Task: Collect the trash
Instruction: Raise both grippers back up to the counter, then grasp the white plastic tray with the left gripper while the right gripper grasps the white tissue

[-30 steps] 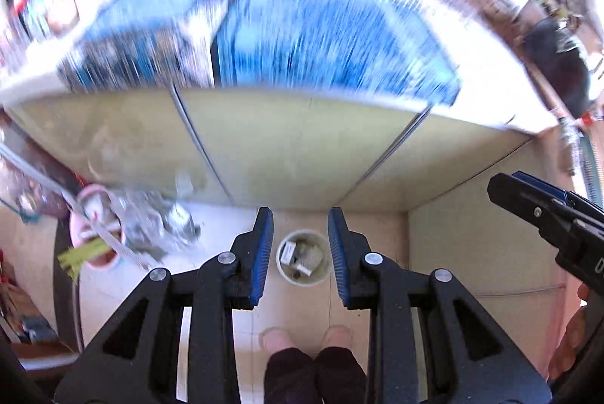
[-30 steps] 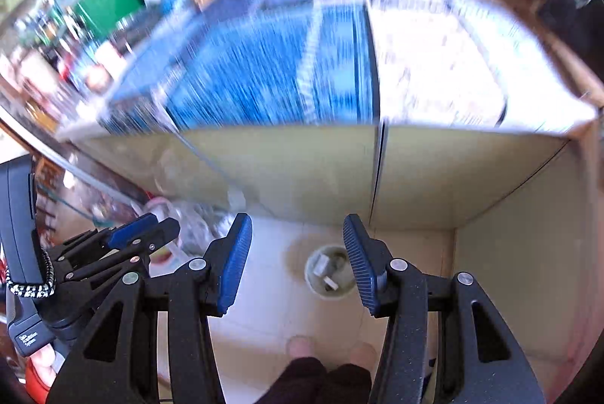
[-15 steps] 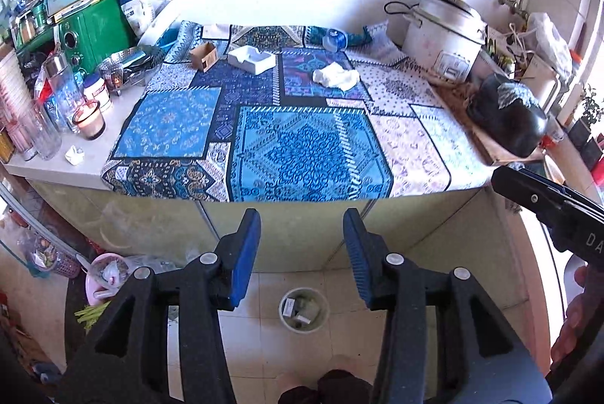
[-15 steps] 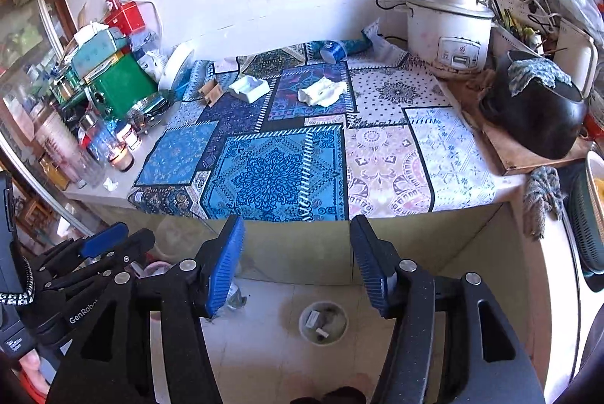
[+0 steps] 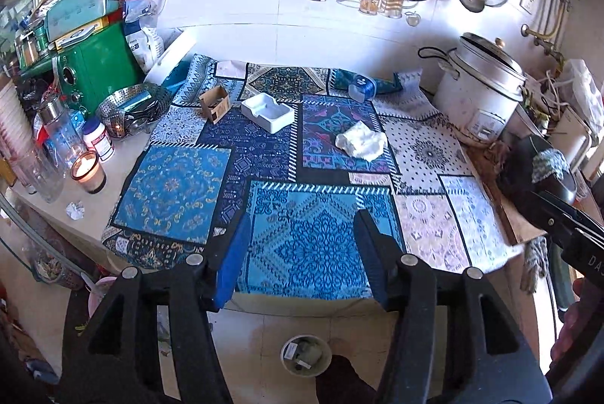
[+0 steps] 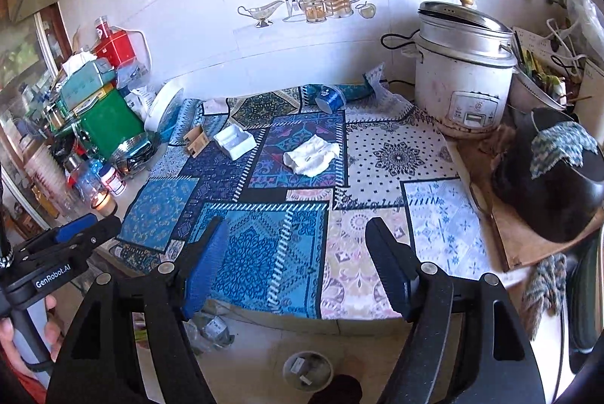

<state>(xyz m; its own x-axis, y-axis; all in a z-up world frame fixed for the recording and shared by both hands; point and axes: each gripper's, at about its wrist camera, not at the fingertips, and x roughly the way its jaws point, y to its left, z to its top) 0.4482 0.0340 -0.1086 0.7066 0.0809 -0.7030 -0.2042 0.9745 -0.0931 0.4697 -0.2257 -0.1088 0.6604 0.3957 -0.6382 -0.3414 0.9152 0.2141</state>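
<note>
A crumpled white tissue (image 5: 360, 141) (image 6: 311, 154) lies mid-counter on the patterned blue cloth (image 5: 302, 238). Behind it are a white foam tray (image 5: 268, 111) (image 6: 234, 141), a small cardboard box (image 5: 214, 103) (image 6: 195, 139) and a blue cup on its side (image 5: 362, 88) (image 6: 330, 98). A small crumpled scrap (image 5: 75, 209) sits near the counter's left edge. A round bin (image 5: 305, 355) (image 6: 307, 370) with bits of trash stands on the floor below. My left gripper (image 5: 302, 245) and right gripper (image 6: 296, 253) hover over the counter's front edge. Their jaws are opening, with nothing between them.
A rice cooker (image 6: 464, 83) and a black pot (image 6: 551, 177) stand at the right. A green appliance (image 5: 94, 68), jars, a lit candle (image 5: 88, 173) and a steel strainer (image 5: 132, 109) crowd the left. Pans hang on the wall. A person's hand (image 6: 22, 340) holds the left gripper.
Both grippers rose from pointing at the floor bin to looking over the countertop. Their jaws spread wider, and the blur has cleared.
</note>
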